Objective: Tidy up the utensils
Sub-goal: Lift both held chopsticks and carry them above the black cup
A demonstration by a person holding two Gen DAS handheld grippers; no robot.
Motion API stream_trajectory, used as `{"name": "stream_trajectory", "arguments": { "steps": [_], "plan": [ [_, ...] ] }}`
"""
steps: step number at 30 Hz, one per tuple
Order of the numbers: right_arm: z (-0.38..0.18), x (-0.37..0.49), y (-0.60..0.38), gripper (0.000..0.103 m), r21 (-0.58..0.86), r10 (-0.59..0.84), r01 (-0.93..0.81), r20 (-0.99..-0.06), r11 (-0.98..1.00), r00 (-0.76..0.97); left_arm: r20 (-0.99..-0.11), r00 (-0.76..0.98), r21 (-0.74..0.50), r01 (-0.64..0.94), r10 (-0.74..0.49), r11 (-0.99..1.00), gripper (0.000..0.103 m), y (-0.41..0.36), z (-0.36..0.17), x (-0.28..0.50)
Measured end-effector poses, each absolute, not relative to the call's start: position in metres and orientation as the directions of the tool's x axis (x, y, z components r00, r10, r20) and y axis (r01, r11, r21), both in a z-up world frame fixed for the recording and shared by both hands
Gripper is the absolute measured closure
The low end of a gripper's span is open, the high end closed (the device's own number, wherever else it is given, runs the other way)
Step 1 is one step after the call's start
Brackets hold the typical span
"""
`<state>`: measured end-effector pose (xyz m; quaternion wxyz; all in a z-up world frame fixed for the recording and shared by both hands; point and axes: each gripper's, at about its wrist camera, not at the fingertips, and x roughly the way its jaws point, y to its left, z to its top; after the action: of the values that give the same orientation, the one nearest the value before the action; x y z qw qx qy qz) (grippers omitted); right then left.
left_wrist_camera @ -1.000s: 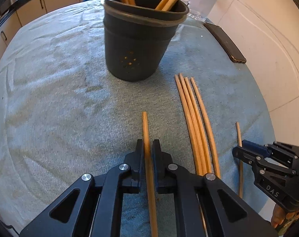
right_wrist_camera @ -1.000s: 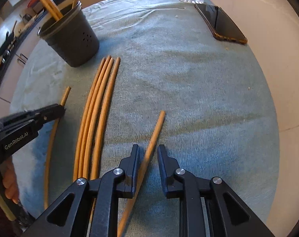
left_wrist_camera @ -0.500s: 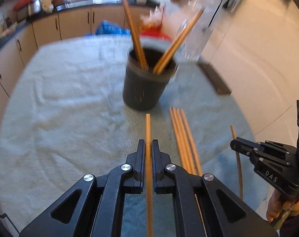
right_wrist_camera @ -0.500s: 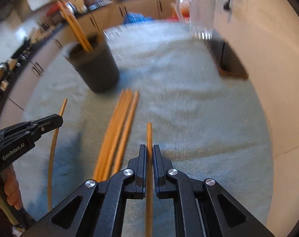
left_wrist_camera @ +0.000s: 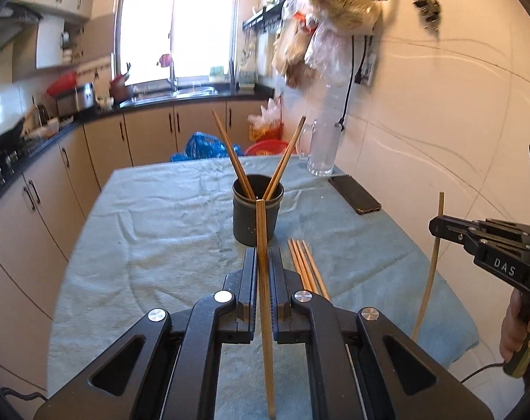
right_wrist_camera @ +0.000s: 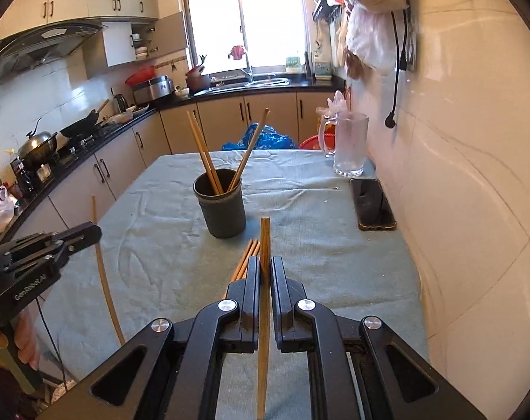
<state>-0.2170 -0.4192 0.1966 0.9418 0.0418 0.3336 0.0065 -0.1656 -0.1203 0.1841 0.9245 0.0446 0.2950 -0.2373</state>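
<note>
- A kitchen with beige cupboards and a bright window is standing behind a table that is wearing a pale green cloth (left_wrist_camera: 153,231).
- A dark grey round plastic holder (left_wrist_camera: 257,217) is sitting near the middle of this cloth, and thin wooden chopsticks (right_wrist_camera: 204,155) are leaning out of it to both sides.
- The left gripper (left_wrist_camera: 262,262) is pointing toward the holder, and its jaws are pressing together on one long wooden chopstick (left_wrist_camera: 263,266), which is running between them and is raised above the cloth.
- The right gripper (right_wrist_camera: 264,273) is also pointing toward the holder, with its jaws clamping a second wooden chopstick (right_wrist_camera: 264,245) in the same manner.
- A small bundle of loose wooden chopsticks (left_wrist_camera: 305,262) is lying flat on the cloth just in front of the holder, on the side nearer to the grippers.
- A black flat phone (right_wrist_camera: 372,204) is lying to the right of the holder, near the wall.
- A clear glass mug (right_wrist_camera: 349,145) is standing beyond the phone, farther from the holder.
- A hand (left_wrist_camera: 515,325) is holding the right gripper's handle at the edge of the left wrist view.
</note>
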Motion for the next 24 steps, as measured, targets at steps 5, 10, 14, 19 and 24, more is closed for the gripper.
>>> {"name": "stream_trajectory", "arguments": {
  "steps": [5,10,14,19,24],
  "plan": [
    [0.206,-0.241,-0.421,0.096,0.076,0.042,0.005,-0.605,0.997,0.795,-0.537,0.725,-0.069,0.471,-0.430,0.880,0.097,-0.103,0.194,-0.190],
    [0.214,-0.256,-0.418,0.096,0.045,0.028,-0.002,-0.586,0.999,0.810,-0.527,0.729,-0.097,0.460,-0.437,0.883,0.097,-0.089,0.199,-0.202],
    [0.218,-0.258,-0.416,0.096,0.046,0.039,-0.015,-0.574,0.999,0.818,-0.517,0.731,-0.127,0.450,-0.446,0.884,0.097,-0.081,0.203,-0.202],
    [0.220,-0.247,-0.416,0.096,0.064,0.054,-0.021,-0.567,0.998,0.822,-0.482,0.750,-0.131,0.449,-0.452,0.884,0.097,-0.079,0.218,-0.200],
    [0.228,-0.233,-0.419,0.096,0.080,0.068,-0.028,-0.556,0.996,0.828,-0.444,0.775,-0.130,0.441,-0.450,0.888,0.097,-0.078,0.237,-0.183]
  ]
}}
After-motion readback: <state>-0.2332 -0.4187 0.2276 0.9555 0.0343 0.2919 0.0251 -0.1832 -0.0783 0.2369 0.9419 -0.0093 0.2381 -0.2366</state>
